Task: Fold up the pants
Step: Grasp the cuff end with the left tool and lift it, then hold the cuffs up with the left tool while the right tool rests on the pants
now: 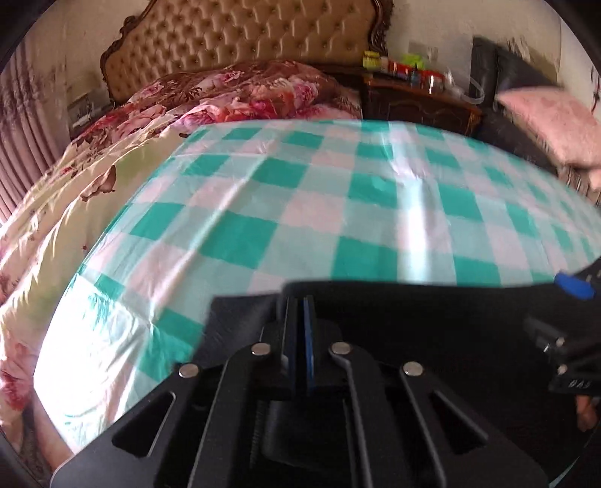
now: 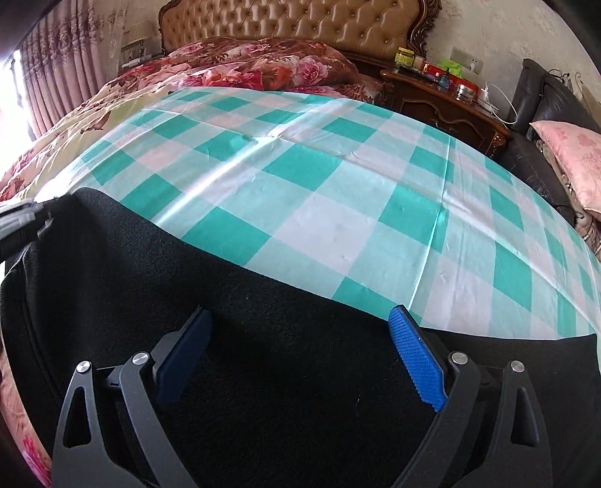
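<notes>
A tufted tan headboard (image 2: 293,26) with carved dark trim stands at twelve o'clock against a pale wall (image 2: 507,33). Pink pleated curtains (image 2: 56,67) hang at ten o'clock, sunlight glaring beside them. A cluttered dark wooden nightstand (image 2: 443,109) sits at two o'clock.

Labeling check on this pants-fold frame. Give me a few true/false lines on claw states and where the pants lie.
1. The left claw is shut on the pants. True: its pads meet, with black fabric around them.
2. The right claw is shut. False: its blue pads stand wide apart over the pants.
3. The pants are blue. False: they are black.
4. The pants lie on a green and white checked sheet. True.
5. A pink pillow lies on the sheet. False: it sits off to the right, on a dark sofa.
</notes>
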A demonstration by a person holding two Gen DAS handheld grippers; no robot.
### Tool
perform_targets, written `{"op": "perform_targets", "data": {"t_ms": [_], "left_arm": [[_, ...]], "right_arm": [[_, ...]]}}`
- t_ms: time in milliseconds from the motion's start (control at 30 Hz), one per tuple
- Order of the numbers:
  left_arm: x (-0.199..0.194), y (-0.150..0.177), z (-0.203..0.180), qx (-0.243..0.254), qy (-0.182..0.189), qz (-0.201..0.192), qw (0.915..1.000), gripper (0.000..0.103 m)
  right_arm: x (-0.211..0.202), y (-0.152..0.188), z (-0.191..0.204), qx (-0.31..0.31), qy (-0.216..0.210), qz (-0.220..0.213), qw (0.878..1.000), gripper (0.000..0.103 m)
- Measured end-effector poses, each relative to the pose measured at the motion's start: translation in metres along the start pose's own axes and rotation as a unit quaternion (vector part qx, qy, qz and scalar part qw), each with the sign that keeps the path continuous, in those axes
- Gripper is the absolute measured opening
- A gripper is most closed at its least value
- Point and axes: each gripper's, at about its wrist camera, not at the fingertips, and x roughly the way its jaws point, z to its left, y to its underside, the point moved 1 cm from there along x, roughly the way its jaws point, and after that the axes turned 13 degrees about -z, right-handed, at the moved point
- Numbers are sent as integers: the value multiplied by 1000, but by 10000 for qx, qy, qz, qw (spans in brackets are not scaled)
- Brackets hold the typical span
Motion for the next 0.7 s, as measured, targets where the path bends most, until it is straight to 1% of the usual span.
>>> {"op": "perform_targets", "data": {"t_ms": [33,67,100,133,167,200,267,300,333,400,433,467,533,567,633,667,700], "left_arm": [[-7,-1,8,-138,-166,-69,9997,29],[-21,0,24,-485,-352,-220,9980,38],[-34,3,38,-934,-272,-365,9946,43],[-46,9,52,-1392,-99,-453,9892,43],[-57,18,66,-1803,-5,-483,9824,42],[-68,29,76,-2073,23,-491,9770,41],[-92,57,99,-2785,162,-542,9588,36],[-99,67,105,-3041,233,-560,9507,31],[-108,82,114,-3408,354,-602,9376,31],[-116,100,119,-3772,577,-594,9224,31],[-113,109,119,-3940,825,-485,9141,31],[-110,115,117,-4021,940,-396,9099,31],[-98,128,113,-4240,1017,-146,8998,30],[-92,136,112,-4455,1147,-70,8879,29],[-85,146,115,-4921,1376,-63,8596,29],[-83,149,117,-5051,1407,-64,8515,30],[-82,148,118,-5083,1392,-59,8498,30]], "right_arm": [[0,0,-1,14,-12,-2,10000,91],[0,0,-1,31,-25,-3,10000,91],[0,0,-2,42,-30,1,10000,91],[1,0,-1,35,-21,2,10000,92],[1,0,-1,26,-10,2,10000,92],[1,0,-1,28,-4,3,10000,92],[1,0,-1,24,-6,2,10000,92],[1,0,0,25,-4,1,10000,92],[1,0,0,27,-5,1,10000,92],[1,0,0,20,8,4,10000,92],[1,0,0,24,14,6,10000,93],[1,0,0,28,9,6,10000,93],[1,0,0,25,9,4,10000,93],[1,0,0,23,11,4,10000,93],[1,0,0,15,19,4,10000,93],[2,0,0,9,35,5,10000,93],[2,0,1,-2,55,5,10000,93]]}}
